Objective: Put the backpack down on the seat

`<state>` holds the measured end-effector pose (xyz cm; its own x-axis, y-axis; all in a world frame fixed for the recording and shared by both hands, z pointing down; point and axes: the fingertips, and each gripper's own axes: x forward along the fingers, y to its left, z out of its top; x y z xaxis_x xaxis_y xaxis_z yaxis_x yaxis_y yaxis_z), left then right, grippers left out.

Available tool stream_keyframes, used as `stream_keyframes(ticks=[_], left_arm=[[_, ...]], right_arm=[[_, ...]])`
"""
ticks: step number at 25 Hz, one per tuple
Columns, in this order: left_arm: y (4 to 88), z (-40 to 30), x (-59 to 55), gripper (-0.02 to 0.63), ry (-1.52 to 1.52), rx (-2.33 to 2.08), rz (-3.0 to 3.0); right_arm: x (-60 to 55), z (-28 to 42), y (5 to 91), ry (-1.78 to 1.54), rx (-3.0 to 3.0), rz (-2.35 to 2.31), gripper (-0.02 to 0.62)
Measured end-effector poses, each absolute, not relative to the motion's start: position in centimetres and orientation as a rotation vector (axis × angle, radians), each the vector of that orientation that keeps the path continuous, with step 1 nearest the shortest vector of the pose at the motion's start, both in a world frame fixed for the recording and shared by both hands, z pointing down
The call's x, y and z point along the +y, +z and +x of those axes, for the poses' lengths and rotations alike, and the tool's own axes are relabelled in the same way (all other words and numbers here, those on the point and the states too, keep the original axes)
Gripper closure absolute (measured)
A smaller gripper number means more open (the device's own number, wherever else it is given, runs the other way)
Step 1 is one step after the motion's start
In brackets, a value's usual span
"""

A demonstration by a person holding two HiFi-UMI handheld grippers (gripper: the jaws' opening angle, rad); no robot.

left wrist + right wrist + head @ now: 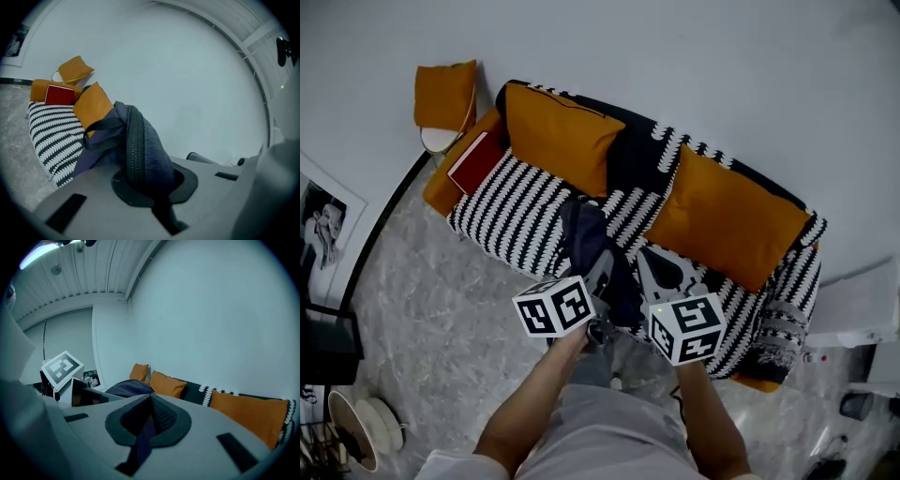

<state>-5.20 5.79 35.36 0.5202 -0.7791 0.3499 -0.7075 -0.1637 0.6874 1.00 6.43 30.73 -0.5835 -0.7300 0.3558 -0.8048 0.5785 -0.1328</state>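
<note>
— What's on the sofa (511, 220)?
— A black-and-white patterned cover. A left cushion (562, 136) and a right cushion (722, 220), both orange, lean against its back.
— Anything else?
— A red book (476, 159) lies flat at the left end. The sofa stands on a marbled floor (441, 319).

This looks like a living room in a home. A long sofa (516, 211) with a stripy black-and-white cover stands against a plain white wall (694, 56), and big orange cushions (558, 136) lie on it (a red book (476, 159) sits at one end). A black-and-white picture (323, 217) is off to the side, and the floor (441, 319) is grey stone with swirly marks.
</note>
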Motion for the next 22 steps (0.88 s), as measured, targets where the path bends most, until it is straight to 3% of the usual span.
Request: stream_keyframes(ticks=[22], left_arm=[[46.1, -6.0, -14.3, 0.597, -0.019, -1.184, 1.815]], right_arm=[[-12.1, -0.8, 38.6, 0.589, -2.411, 1.287, 0.594]])
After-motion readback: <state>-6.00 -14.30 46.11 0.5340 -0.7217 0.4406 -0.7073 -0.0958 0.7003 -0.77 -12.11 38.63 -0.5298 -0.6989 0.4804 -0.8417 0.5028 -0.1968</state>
